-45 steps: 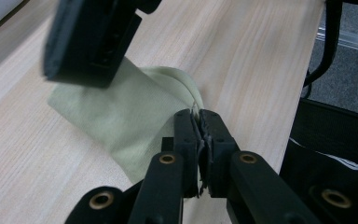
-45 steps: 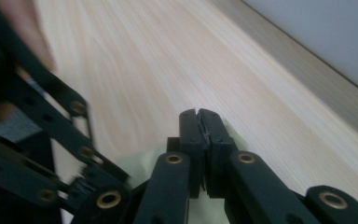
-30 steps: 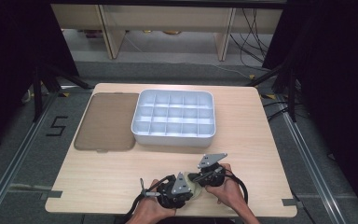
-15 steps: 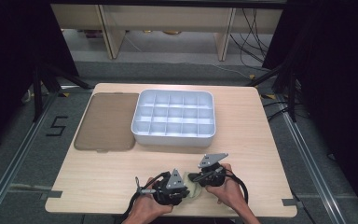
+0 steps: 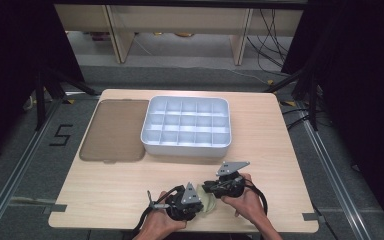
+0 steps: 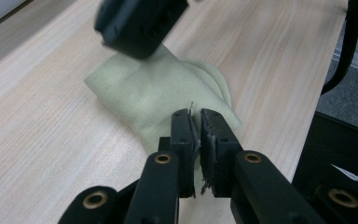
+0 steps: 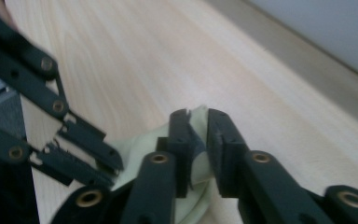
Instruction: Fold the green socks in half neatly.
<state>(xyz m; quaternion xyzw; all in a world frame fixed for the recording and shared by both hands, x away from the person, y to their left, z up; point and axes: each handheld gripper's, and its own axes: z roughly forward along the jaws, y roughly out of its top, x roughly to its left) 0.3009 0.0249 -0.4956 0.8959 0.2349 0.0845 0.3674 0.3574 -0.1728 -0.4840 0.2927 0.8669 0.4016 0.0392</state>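
We note one soft, pale green knit cloth (image 6: 168, 93), crumpled, lower centre on the woodgrain tabletop (image 5: 105, 185). Left gripper (image 6: 196, 135) pinches its edge; right gripper (image 7: 198, 140), jaws just easing apart, has fabric between them. One white gridded plastic tray (image 5: 186, 147), one brown flat lid (image 5: 115, 130).

Even overhead light lit the wooden table (image 5: 130, 190) brightly while the frame's sides lay in darkness, and both gripper views were soft, blurred toward near edges and far background.

Your two grippers, left gripper (image 5: 196, 199) and right gripper (image 5: 211, 189), are black, each topped by a grey three-cornered plate, with brass-coloured rivets along the jaw arms and a black cable trailing back. Your forearms are bare.
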